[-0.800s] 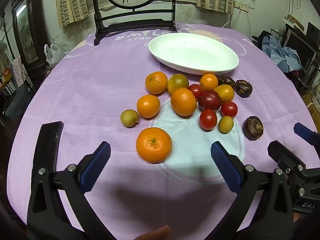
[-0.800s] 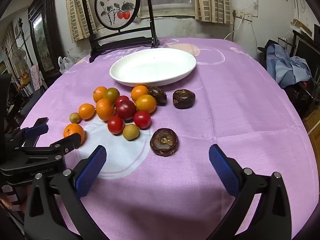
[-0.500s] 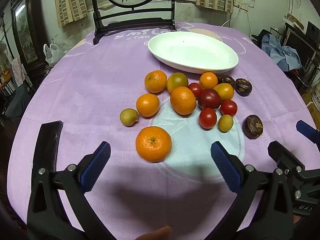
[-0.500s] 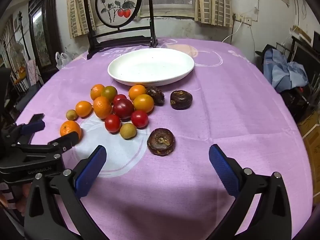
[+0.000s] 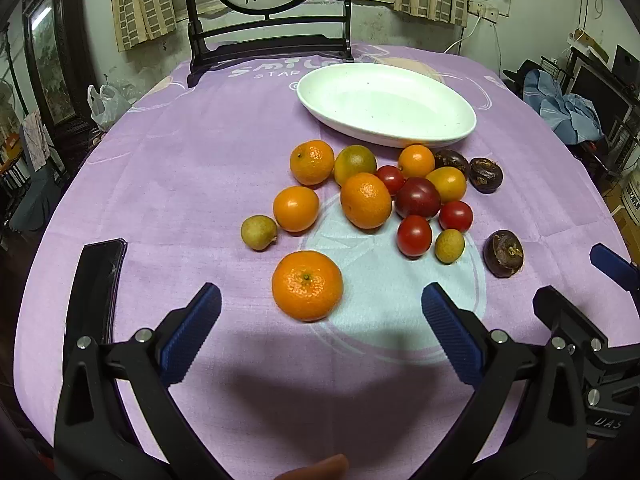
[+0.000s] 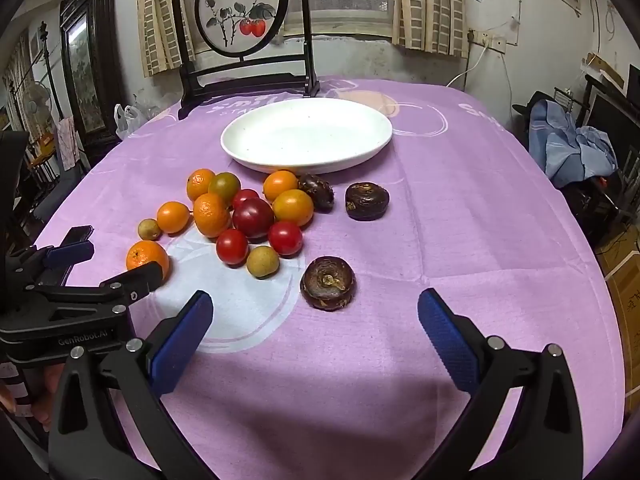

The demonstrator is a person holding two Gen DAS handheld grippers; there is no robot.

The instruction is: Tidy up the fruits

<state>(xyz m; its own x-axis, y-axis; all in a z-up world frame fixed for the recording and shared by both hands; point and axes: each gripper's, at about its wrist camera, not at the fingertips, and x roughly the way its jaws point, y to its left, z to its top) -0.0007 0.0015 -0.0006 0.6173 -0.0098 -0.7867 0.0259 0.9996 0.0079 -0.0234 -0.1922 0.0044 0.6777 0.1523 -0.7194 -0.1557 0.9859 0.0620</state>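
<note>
Several fruits lie in a loose cluster on the purple tablecloth in front of an empty white oval plate (image 5: 386, 106) (image 6: 308, 136): mandarins, red tomatoes, a dark plum (image 5: 418, 202) and small yellow-green fruits. One mandarin (image 5: 307, 285) (image 6: 147, 259) lies apart, just ahead of my left gripper (image 5: 320, 304), which is open and holds nothing. A dark brown wrinkled fruit (image 6: 328, 283) (image 5: 503, 253) sits just ahead of my right gripper (image 6: 314, 310), also open with nothing in it. Two more dark fruits (image 6: 367, 201) rest near the plate.
A dark wooden stand with a round persimmon painting (image 6: 240, 12) rises at the table's far edge. A black phone (image 5: 96, 280) lies at the left. Blue cloth (image 6: 572, 152) is piled on furniture off the right. The tablecloth to the right of the fruits is bare.
Both views have shifted slightly, with the fruits sitting a little closer to the fingers than before. Both grippers stay open, and no fruit has moved.
</note>
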